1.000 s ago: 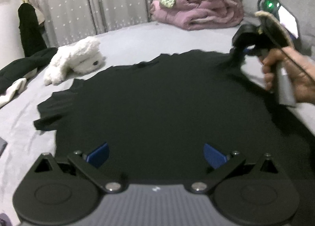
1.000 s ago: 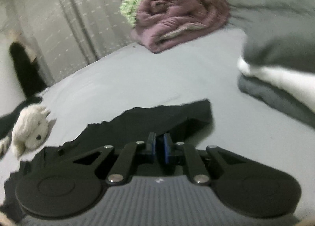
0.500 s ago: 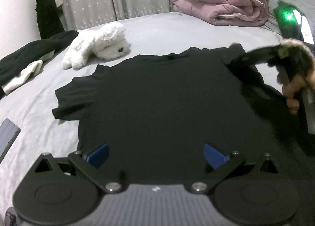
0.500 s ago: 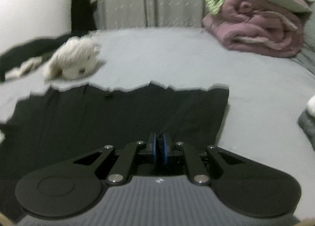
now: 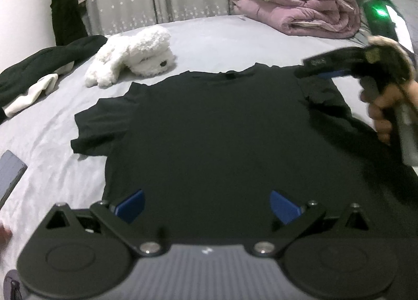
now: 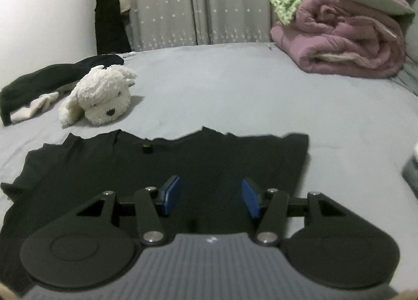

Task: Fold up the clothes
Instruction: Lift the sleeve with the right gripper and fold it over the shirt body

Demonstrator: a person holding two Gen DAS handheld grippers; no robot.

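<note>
Both grippers open with nothing between the pads — left gripper [image 5: 206,204] spread wide over the hem of the black T-shirt [image 5: 222,130], right gripper [image 6: 210,195] with jaws opening above the right shoulder area, cloth flat beneath. Shirt lies spread flat on the grey bed sheet [image 6: 235,91], collar toward the curtain, right sleeve folded in. White plush dog [image 6: 102,99] sits just beyond the collar — pink blanket roll [image 6: 344,46] far right.

My right gripper [image 6: 210,196] let go of the black T-shirt's [image 6: 156,169] right sleeve; its jaws are opening, empty.
</note>
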